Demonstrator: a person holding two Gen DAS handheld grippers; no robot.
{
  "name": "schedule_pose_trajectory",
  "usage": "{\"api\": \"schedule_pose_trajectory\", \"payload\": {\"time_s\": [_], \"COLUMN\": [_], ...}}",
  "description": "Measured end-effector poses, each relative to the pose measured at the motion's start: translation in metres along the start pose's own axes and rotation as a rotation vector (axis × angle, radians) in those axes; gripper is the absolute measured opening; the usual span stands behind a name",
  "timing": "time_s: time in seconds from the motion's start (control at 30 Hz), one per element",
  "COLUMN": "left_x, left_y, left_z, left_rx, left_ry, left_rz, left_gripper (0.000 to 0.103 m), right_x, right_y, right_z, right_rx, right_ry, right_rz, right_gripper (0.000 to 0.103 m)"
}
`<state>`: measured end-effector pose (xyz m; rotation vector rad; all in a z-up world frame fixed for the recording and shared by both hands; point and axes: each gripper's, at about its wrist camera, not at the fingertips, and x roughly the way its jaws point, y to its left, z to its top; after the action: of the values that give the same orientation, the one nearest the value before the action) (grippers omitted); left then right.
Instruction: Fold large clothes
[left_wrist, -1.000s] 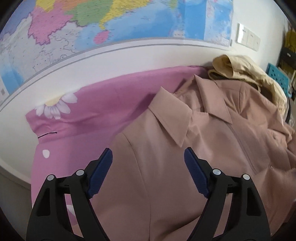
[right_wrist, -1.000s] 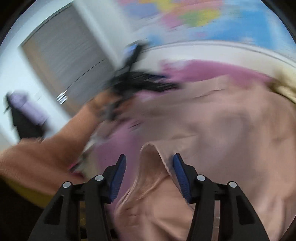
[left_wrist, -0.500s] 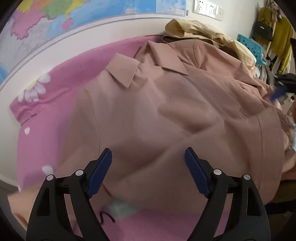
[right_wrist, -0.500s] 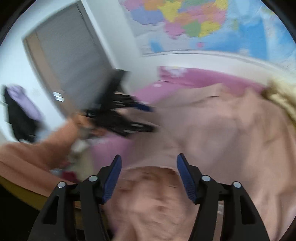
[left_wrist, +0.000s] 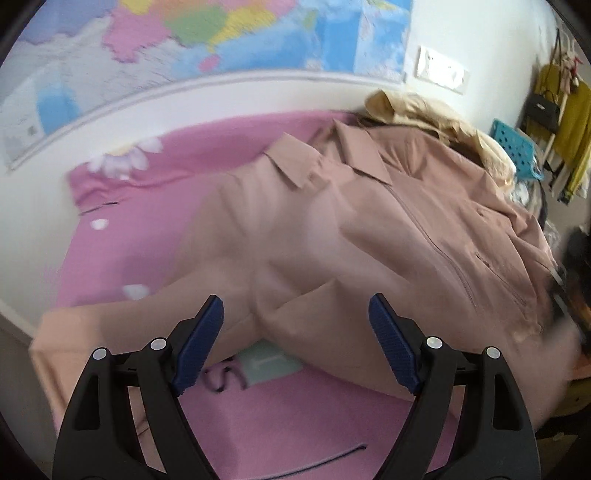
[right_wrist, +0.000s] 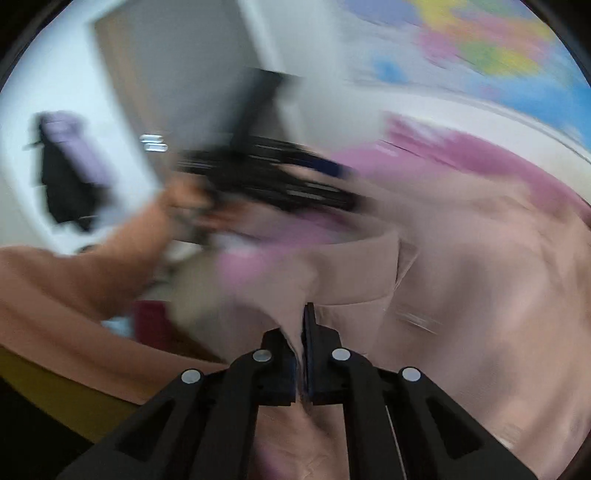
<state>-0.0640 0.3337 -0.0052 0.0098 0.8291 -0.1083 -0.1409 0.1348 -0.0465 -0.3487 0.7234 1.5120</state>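
A dusty-pink collared jacket (left_wrist: 351, 229) lies spread front-up on the pink bed sheet (left_wrist: 122, 240), its zip running toward the right. My left gripper (left_wrist: 295, 332) hovers open above the jacket's near edge with nothing between its blue pads. In the right wrist view my right gripper (right_wrist: 304, 317) is shut on a fold of the jacket (right_wrist: 461, 295) close to a cuff or hem band, and the cloth rises in a pinch between the pads. That view is blurred; the left gripper (right_wrist: 266, 177) shows there as a dark smear held by a person's hand in an orange sleeve (right_wrist: 74, 280).
A beige garment (left_wrist: 417, 110) is heaped at the far side by the wall with the map (left_wrist: 221, 37). A blue basket (left_wrist: 517, 147) and hanging yellow clothes (left_wrist: 569, 122) stand at the right. A pale tag (left_wrist: 269, 362) and a dark cord (left_wrist: 325, 458) lie on the sheet.
My right gripper has gone from wide open to shut on the jacket's fabric. My left gripper has drawn back toward the jacket's near edge and stays open.
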Motion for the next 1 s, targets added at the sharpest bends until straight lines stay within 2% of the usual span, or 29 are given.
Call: {"api": "schedule_pose_trajectory", "payload": {"time_s": [0.03,0.07,0.13,0.17,0.2,0.33,0.47,0.53,0.57,0.6,0.7,0.73,0.83,0.9,1.0], "left_x": [-0.009,-0.016,-0.025,-0.027,-0.027,-0.018,0.009,0.026,0.034,0.041,0.062,0.071,0.091,0.105,0.132], "left_y": [0.004,0.008,0.014,0.016,0.016,0.012,0.002,-0.007,-0.012,-0.015,-0.017,-0.015,-0.001,0.011,0.029], "left_z": [-0.002,-0.003,-0.003,-0.003,-0.003,-0.001,0.016,0.025,0.03,0.034,0.052,0.06,0.083,0.097,0.118], "left_rx": [-0.007,-0.013,-0.022,-0.024,-0.024,0.001,0.016,0.044,0.056,0.064,0.081,0.08,0.051,0.031,0.004], "left_ry": [-0.01,-0.016,-0.015,-0.009,-0.005,0.008,0.018,0.024,0.027,0.032,0.036,0.034,0.017,0.013,0.024], "left_rz": [0.021,0.034,0.069,0.081,0.083,0.087,0.051,0.051,0.056,0.065,0.1,0.122,0.164,0.191,0.207], "left_gripper": [0.083,0.084,0.084,0.084,0.084,0.089,0.091,0.091,0.091,0.091,0.091,0.091,0.091,0.091,0.084], "right_x": [0.01,0.024,0.047,0.054,0.055,0.007,-0.067,-0.102,-0.118,-0.127,-0.145,-0.145,-0.14,-0.127,-0.11], "right_y": [0.015,0.028,0.042,0.042,0.036,0.009,-0.032,-0.064,-0.087,-0.1,-0.155,-0.167,-0.214,-0.238,-0.261], "right_z": [0.003,0.003,-0.001,-0.004,-0.007,-0.014,-0.018,-0.018,-0.019,-0.021,-0.024,-0.024,-0.021,-0.016,-0.003], "right_rx": [-0.027,-0.062,-0.116,-0.121,-0.11,-0.053,0.045,0.121,0.162,0.192,0.281,0.289,0.307,0.291,0.272], "right_ry": [0.018,0.053,0.115,0.146,0.171,0.122,-0.002,-0.075,-0.099,-0.113,-0.121,-0.11,-0.072,-0.037,-0.006], "right_rz": [0.05,0.063,0.037,0.031,0.026,-0.025,-0.139,-0.275,-0.407,-0.476,-0.706,-0.754,-0.855,-0.905,-0.869], "right_gripper": [0.011,0.021,0.032,0.043,0.058,0.077,0.078,0.078,0.078,0.078,0.078,0.078,0.077,0.071,0.061]}}
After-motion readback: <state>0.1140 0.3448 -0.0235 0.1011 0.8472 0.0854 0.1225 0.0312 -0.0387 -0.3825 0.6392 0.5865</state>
